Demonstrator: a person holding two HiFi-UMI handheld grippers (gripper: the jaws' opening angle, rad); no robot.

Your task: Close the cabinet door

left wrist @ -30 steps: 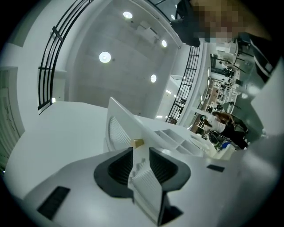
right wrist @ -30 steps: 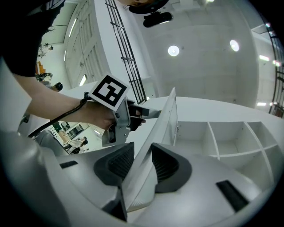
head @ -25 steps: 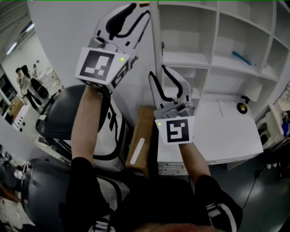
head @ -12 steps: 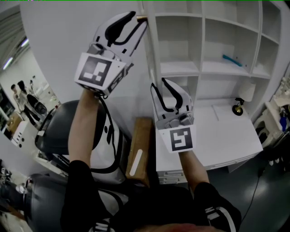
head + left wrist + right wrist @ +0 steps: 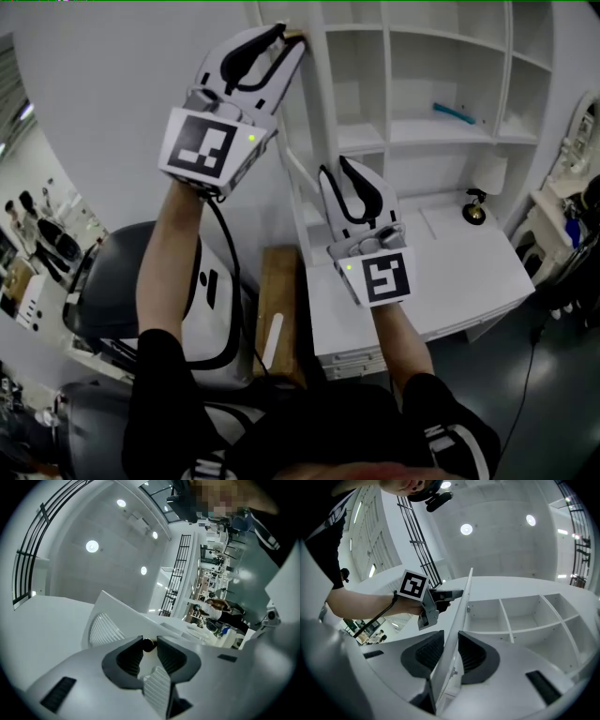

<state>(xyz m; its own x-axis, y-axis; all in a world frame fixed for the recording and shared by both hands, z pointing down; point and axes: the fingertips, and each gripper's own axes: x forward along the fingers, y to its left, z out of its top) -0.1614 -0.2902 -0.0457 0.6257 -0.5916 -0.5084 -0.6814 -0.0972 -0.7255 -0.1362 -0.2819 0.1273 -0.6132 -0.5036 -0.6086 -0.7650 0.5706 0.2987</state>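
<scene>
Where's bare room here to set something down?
Bare: counter between the door and the small dark ornament; upper cubbies. A teal item lies on a middle shelf. Crowded at the door: left gripper on its knob, right gripper on its edge, jaws just closing.

The cabinet door (image 5: pixel 103 103) is a smooth white board with a faint sheen, like the shelves of the cabinet (image 5: pixel 511 75) itself. The door's small round knob (image 5: pixel 148 644) is dark and glossy. The left gripper (image 5: pixel 281 33) and right gripper (image 5: pixel 339 169) have smooth white plastic shells. Their pads (image 5: pixel 429 653) are black, matt, finely ribbed and look like rubber. A brown box (image 5: pixel 279 291) at the cabinet's lower left looks like matt wood.
</scene>
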